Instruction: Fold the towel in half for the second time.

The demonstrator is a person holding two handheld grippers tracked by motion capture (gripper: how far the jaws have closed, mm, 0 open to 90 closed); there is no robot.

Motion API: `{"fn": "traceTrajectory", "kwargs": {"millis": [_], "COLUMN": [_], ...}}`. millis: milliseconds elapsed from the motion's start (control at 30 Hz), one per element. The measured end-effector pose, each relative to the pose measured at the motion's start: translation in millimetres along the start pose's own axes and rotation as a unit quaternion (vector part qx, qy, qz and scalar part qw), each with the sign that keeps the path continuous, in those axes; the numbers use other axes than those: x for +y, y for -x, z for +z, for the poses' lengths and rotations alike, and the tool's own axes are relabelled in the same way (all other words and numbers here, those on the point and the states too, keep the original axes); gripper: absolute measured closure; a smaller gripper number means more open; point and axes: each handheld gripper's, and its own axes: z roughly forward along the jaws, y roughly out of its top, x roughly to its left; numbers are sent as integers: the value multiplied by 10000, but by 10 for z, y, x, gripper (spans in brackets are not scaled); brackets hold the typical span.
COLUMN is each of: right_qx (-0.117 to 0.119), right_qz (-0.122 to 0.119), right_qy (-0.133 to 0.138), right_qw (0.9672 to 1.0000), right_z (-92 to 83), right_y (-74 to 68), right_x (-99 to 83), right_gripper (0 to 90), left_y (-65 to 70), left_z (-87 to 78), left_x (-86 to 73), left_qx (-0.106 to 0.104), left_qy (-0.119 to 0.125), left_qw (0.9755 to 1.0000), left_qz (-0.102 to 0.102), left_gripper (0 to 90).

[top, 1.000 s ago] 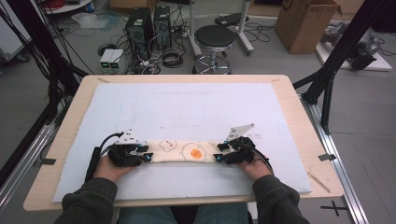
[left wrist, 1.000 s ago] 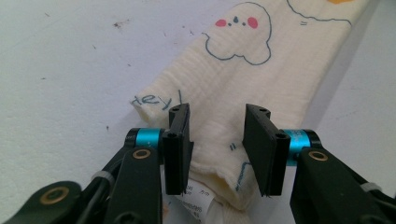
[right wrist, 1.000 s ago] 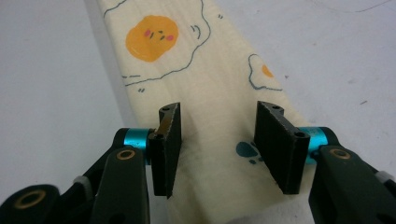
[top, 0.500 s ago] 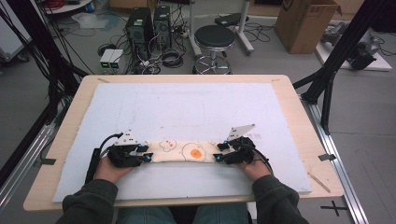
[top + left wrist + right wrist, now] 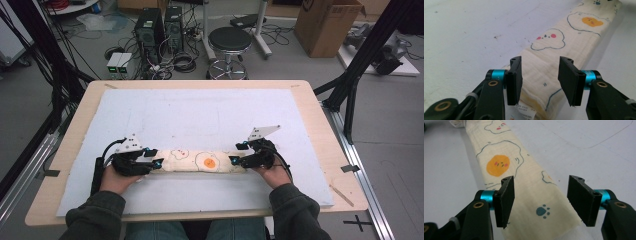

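Note:
A cream cloth (image 5: pixel 200 161), folded into a long narrow strip and printed with fried eggs and paw marks, lies flat across the white mat near the front. My left gripper (image 5: pixel 156 162) is at its left end. In the left gripper view the gripper (image 5: pixel 540 80) stands open, and the cloth (image 5: pixel 549 50) runs between the jaws without being pinched. My right gripper (image 5: pixel 235 160) is at the right end. There the gripper (image 5: pixel 540 200) is also open over the cloth (image 5: pixel 506 162). Both pairs of jaws have just been opening, with the cloth end lying between them.
The white mat (image 5: pixel 200 115) covers most of the wooden table (image 5: pixel 320 130). Beyond the table's far edge stand a black stool (image 5: pixel 229 39), computer towers (image 5: pixel 150 30) and a cardboard box (image 5: pixel 325 20). Black frame posts rise at both sides.
Both hands and the cloth strip keep their places at the front of the mat; the high view shows no clear shift.

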Motion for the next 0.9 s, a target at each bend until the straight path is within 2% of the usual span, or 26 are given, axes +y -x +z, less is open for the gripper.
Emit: {"fn": "traceTrajectory", "kwargs": {"millis": [233,300,400,667,900], "right_qx": [-63,-96,-174,-326,-504], "right_qz": [6,77,135,280,376], "right_qy": [-25,-3,32,152,195], "right_qw": [10000,9999,9998,9990,9978], "right_z": [24,19,-4,-61,-157], "right_y": [38,55,90,174,237], "right_x": [12,15,29,62,33], "right_gripper": [372,361,340,301,265], "left_y": [-38,-54,-88,-139,-197], "left_z": [-17,-26,-44,-66,-169], "left_x": [17,22,40,57,44], "left_qx": [60,94,165,236,346], "left_qy": [68,99,92,129,194], "left_qw": [9999,9999,9997,9994,9987], "left_qz": [-62,-100,-181,-233,-316], "left_gripper": [516,504,475,443,404]}}
